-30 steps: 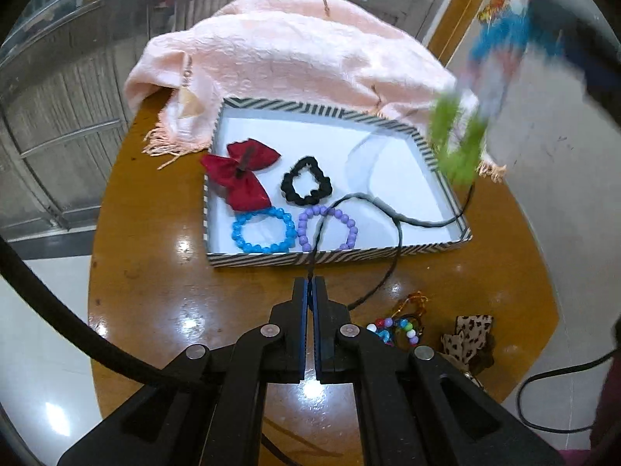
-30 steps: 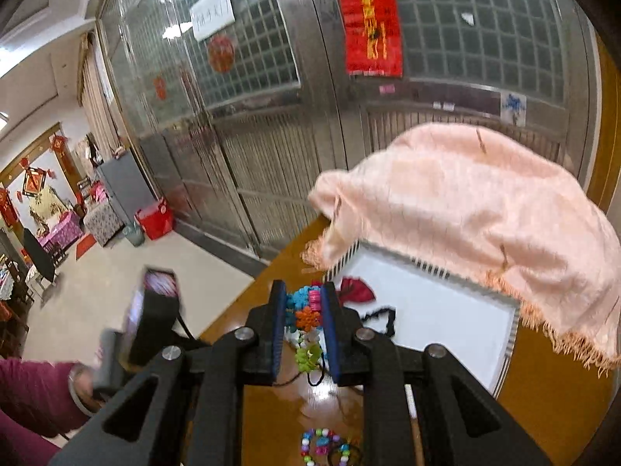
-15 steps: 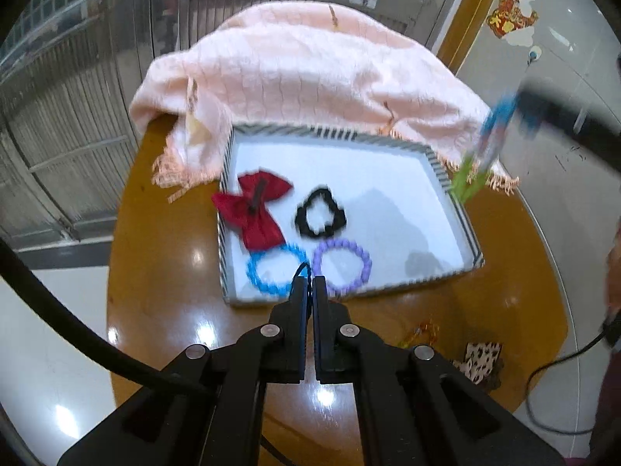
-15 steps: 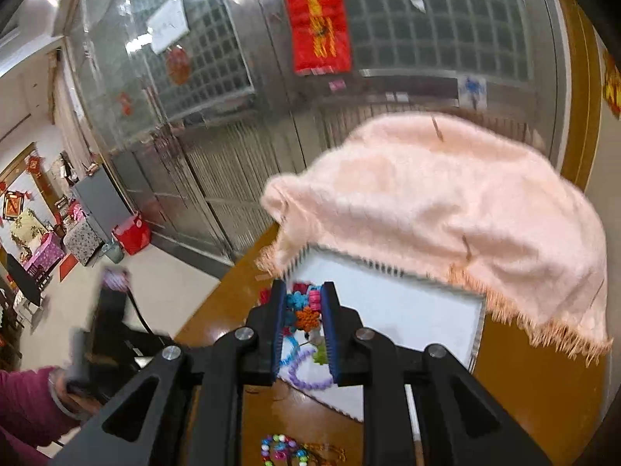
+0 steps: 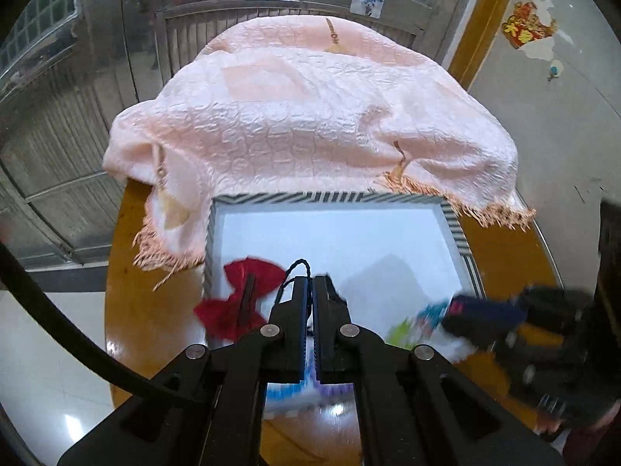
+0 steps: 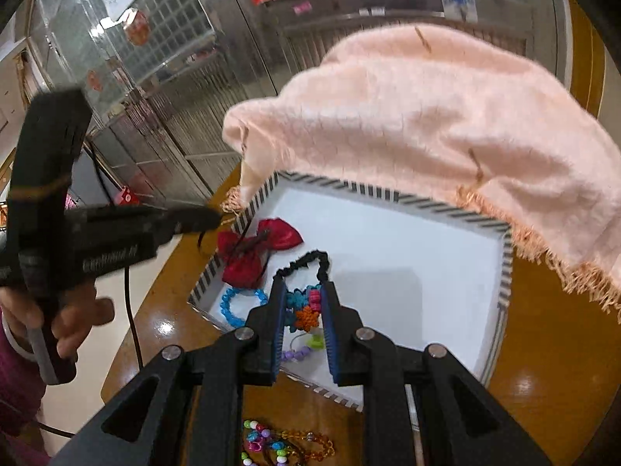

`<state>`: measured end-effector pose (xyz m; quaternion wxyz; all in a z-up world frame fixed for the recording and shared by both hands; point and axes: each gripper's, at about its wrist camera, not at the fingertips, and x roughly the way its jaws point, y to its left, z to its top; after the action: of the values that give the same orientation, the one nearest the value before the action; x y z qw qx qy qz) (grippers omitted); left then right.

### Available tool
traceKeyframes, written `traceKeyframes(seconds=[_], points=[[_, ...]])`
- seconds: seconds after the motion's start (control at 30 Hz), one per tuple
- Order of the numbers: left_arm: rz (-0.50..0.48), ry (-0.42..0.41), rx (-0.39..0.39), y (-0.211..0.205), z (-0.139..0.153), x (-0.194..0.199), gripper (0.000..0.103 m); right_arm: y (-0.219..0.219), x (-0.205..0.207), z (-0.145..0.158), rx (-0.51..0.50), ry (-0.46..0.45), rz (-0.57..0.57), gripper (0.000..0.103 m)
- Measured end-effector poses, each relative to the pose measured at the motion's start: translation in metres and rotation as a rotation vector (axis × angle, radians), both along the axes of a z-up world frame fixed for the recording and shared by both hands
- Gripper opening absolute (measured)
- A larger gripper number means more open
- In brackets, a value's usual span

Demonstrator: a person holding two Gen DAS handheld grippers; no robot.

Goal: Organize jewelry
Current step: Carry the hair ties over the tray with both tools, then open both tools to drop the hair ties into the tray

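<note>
The right gripper (image 6: 302,312) pinches a light, floppy multicoloured bead ornament (image 6: 304,310) by its top above the striped tray (image 6: 504,272), probably dangling loosely, while the left gripper (image 5: 311,283) is pressed together, empty.

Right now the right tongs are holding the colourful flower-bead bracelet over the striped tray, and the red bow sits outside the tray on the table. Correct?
Not quite. The right wrist view shows the red bow inside the striped tray, in its near-left corner. The right tongs do hold the flower-bead bracelet over the tray.
</note>
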<state>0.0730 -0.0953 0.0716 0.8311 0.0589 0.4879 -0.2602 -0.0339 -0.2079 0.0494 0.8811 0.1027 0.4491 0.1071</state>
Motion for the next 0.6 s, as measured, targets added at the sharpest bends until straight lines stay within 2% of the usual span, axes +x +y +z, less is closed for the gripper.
traceKeyframes(seconds=[0.17,0.27,0.47,0.6], points=[[0.038,0.009,0.039,-0.018,-0.015,0.032,0.0,0.002,0.024,-0.022,0.039,0.042,0.021,0.018],[0.066,0.041,0.036,-0.021,-0.025,0.054,0.0,-0.001,0.033,-0.031,0.045,0.059,0.017,0.018],[0.119,0.115,0.032,-0.016,-0.055,0.084,0.0,-0.024,0.047,-0.078,-0.024,0.193,-0.023,0.018],[0.158,0.152,0.053,-0.005,-0.076,0.09,0.0,-0.02,0.046,-0.087,-0.027,0.211,-0.005,0.018]])
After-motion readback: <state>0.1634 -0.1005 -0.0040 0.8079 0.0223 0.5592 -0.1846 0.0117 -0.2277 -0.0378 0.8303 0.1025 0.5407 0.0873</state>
